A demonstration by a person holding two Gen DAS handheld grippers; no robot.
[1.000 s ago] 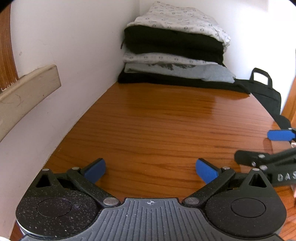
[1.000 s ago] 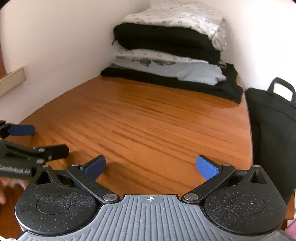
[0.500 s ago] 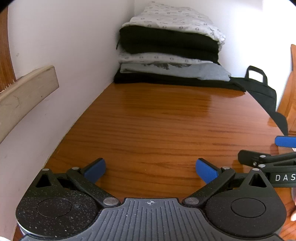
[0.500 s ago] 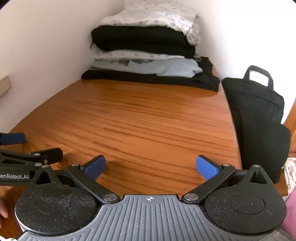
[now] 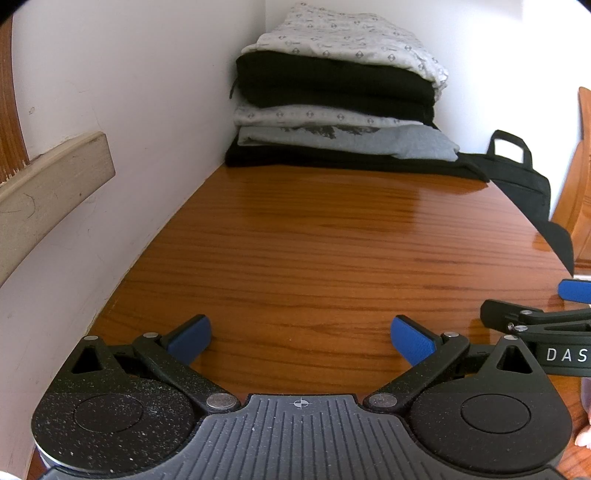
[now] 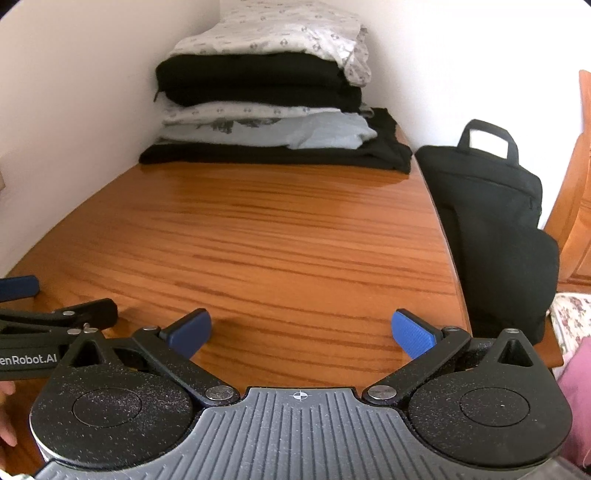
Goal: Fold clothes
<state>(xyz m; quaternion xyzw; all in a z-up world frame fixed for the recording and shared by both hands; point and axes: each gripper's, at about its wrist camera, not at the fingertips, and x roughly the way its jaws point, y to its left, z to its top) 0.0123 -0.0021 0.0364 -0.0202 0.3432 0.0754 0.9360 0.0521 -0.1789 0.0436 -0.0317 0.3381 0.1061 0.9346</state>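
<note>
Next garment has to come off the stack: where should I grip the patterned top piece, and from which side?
Take the patterned top piece at its loose right-front corner, which droops over the black garment. Come from the front right with the right tool, open now. The wall blocks the left side.

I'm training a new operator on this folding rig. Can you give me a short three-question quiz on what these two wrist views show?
1. True or false: the left gripper is shut on a garment.
2. What lies on top of the stack of folded clothes? A) black garment B) pale patterned garment C) plain grey tee
3. What stands off the table's right edge?

Key:
1. False; it is open and empty, as is the right gripper.
2. B
3. A black bag.
</note>
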